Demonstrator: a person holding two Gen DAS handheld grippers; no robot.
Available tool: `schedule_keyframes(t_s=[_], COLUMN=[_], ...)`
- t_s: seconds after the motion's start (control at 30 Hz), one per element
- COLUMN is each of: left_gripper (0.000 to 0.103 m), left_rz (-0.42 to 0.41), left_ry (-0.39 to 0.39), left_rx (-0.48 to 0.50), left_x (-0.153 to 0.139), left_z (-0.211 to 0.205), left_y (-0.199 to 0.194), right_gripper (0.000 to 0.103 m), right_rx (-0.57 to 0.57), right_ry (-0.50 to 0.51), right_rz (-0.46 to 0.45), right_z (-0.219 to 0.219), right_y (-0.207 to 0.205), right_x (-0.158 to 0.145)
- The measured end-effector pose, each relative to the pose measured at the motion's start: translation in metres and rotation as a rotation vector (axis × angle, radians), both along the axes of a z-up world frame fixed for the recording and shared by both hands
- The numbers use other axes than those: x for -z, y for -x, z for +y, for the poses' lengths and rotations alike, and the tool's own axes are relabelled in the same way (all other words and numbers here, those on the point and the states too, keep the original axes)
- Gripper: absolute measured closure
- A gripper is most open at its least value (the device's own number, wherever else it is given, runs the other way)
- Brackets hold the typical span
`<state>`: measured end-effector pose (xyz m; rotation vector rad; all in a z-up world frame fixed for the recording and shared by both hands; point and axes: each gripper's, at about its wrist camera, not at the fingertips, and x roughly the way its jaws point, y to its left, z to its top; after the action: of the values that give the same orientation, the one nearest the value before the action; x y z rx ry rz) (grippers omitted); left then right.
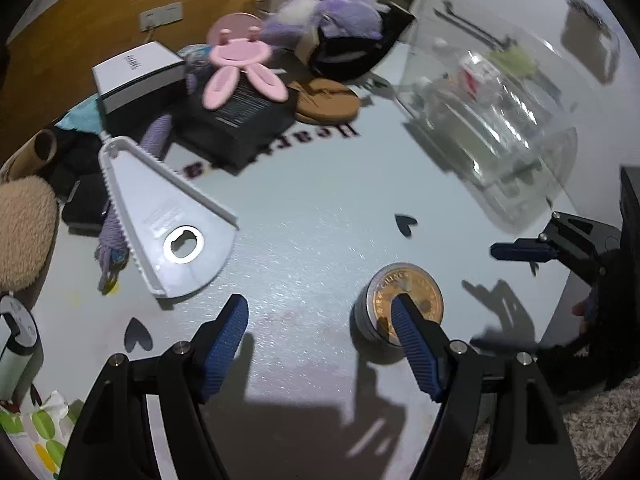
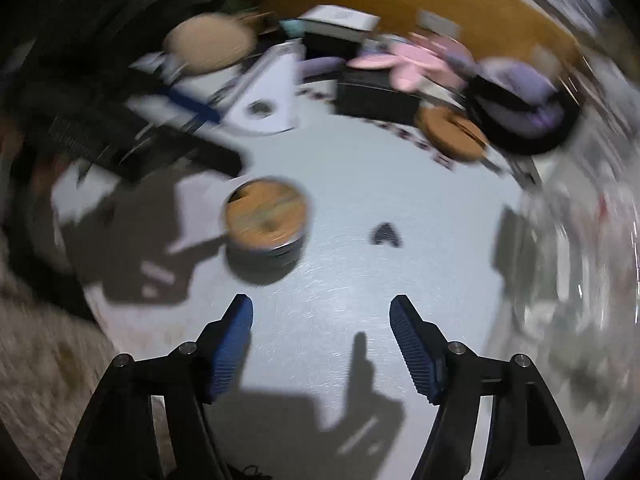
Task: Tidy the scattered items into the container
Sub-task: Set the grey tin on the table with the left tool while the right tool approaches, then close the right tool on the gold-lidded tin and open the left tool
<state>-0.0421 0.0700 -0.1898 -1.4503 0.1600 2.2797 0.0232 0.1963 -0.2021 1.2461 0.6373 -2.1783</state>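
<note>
Holding both grippers over the pale table (image 1: 304, 240), I have my left gripper (image 1: 320, 316) with its jaws spread and nothing between them; its right finger stands in front of the round gold-lidded tin (image 1: 416, 284), which sits on the table near me. My right gripper (image 2: 322, 318) is parted too, over bare tabletop, with the tin (image 2: 266, 216) just beyond it to the left. The clear plastic container (image 1: 492, 120) stands at the far right, with small items inside, blurred. A white triangular opener (image 1: 168, 220) lies to the left, well apart from the tin.
</note>
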Motion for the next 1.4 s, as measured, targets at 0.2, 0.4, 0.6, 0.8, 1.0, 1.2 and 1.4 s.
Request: schedule_keyframes(t_s=[0.2,0.4,0.6,0.8,1.0,1.2,1.4], left_gripper=[0.026,0.026,0.029,0.029,0.029,0.029,0.029], left_rz=[-0.028,-0.062,-0.098,-0.080,-0.045,-0.043,-0.046], left_ry=[0.058,0.076,0.152,0.096,0.058,0.054,0.050], left_rx=[0.029,0.035,0.052,0.037,0.018,0.041,0.089], left_x=[0.010,0.012,0.026,0.017,0.005,0.008,0.011], left_z=[0.007,0.001,0.003,0.008,0.012,0.030,0.044], left_y=[0.003,0.005,0.001,-0.003,0.009,0.025,0.025], right_gripper=[0.032,0.032,0.032,0.032,0.032,0.032,0.032], right_rx=[-0.081,-0.099,-0.162,-0.209,-0.206,-0.164,-0.147], right_ry=[-0.045,0.043,0.053,0.032,0.026,0.026,0.007], right_rz=[0.091,0.138,0.170,0.194,0.184,0.175,0.195], right_z=[-0.022,-0.033,-0.043,-0.045,-0.041,-0.032,-0.025], right_y=[-0.005,0.009,0.012,0.006,0.006,0.013,0.012], right_x=[0.018,0.014,0.018,0.020,0.022,0.025,0.025])
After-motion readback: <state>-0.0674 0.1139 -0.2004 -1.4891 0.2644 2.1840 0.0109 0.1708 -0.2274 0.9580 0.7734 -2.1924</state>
